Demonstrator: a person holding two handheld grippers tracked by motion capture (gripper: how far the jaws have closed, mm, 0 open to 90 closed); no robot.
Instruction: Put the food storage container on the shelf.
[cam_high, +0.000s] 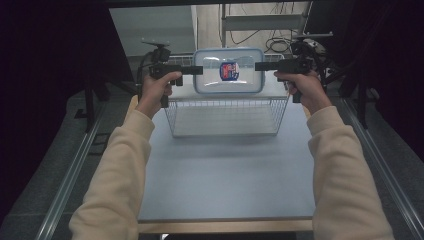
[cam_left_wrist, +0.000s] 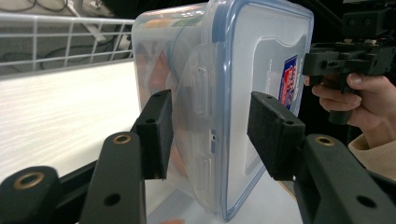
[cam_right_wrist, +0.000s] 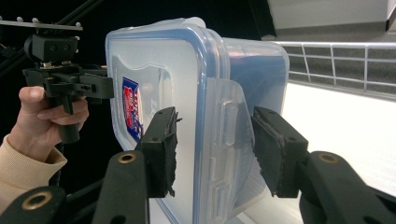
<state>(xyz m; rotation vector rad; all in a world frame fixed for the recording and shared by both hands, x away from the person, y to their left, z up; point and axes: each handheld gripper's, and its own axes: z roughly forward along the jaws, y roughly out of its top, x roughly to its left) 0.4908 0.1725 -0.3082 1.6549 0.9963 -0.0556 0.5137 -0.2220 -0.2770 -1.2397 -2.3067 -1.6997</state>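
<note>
We are looking at a lab: black curtains (cam_high: 50, 75) enclosing a grey table (cam_high: 225, 175), metal rails (cam_high: 70, 175), loose cables (cam_high: 260, 35) behind.

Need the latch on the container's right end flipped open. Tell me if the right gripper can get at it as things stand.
Probably not freely. The right gripper already straddles that latch flap of the container, helping the left gripper hold it above the wire basket; releasing risks a drop.

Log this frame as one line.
left gripper: shut on container | right gripper: shut on container | container: lidded, held above wire basket
</note>
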